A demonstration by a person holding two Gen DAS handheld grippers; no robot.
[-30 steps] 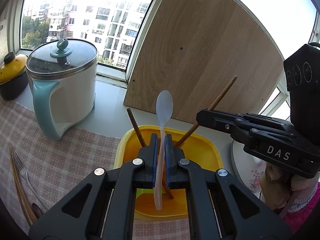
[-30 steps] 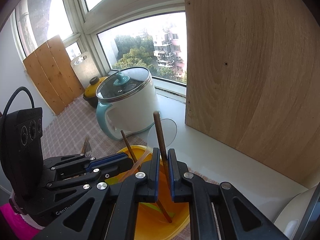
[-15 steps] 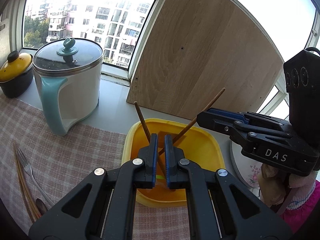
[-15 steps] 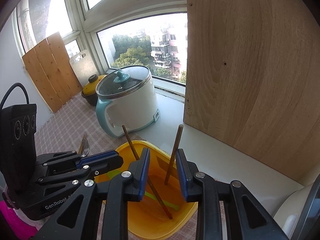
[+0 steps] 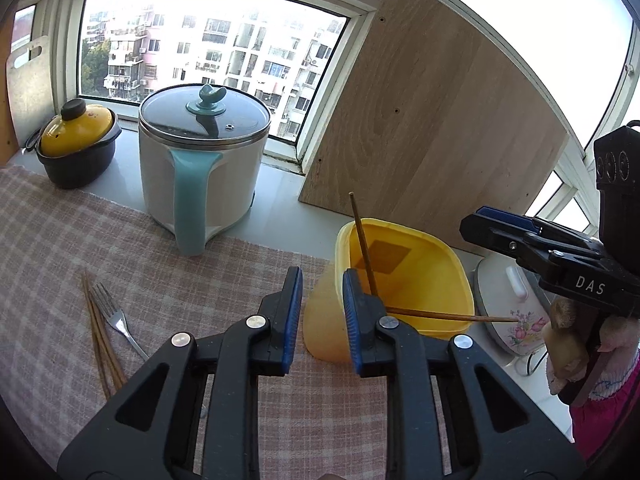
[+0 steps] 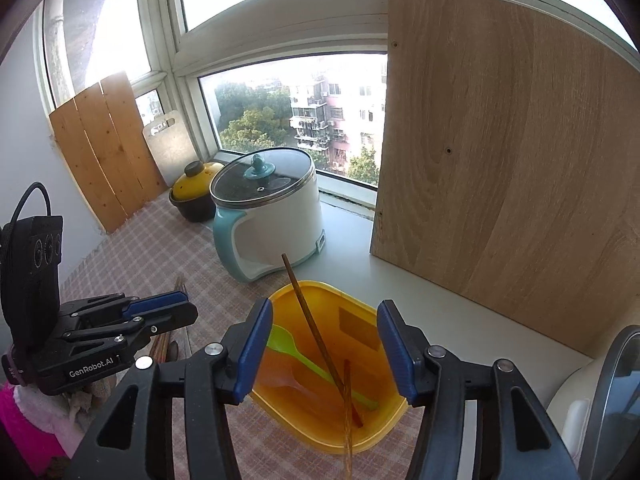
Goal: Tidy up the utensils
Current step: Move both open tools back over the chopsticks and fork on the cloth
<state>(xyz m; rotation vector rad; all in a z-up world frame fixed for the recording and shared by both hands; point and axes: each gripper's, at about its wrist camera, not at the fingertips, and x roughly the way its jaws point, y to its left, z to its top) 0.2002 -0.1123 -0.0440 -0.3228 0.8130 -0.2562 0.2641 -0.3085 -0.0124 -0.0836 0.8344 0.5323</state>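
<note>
— What am I looking at on your end?

— A yellow plastic tub [image 6: 362,446], squarish with rounded corners and glossy walls, sitting on a pink checked woven cloth [image 5: 60,248]. Inside lie a lime-green plastic spoon [image 6: 304,356] flat on the bottom and two thin brown wooden chopsticks [image 6: 314,330]: one leans steeply against the far rim, the other tips low over the near rim.

— And your claws?

— My left gripper [image 5: 318,312] points down at the cloth just left of the tub, its blue ribbed pads a narrow gap apart and spreading, nothing between them. My right gripper [image 6: 326,350] hangs tilted over the tub, jaws spreading wide; the chopsticks show between the pads but neither pad touches them.

— Anything still out on the cloth?

— A steel fork [image 5: 114,320] and a bundle of wooden chopsticks [image 5: 100,338] lie side by side, left of my left gripper (their lower ends run behind it). Behind them stand a white pot with a teal handle and glass lid [image 5: 204,164] and a small black crock with a yellow lid [image 5: 78,146]. A pale wood panel [image 6: 512,168] leans at the window.
</note>
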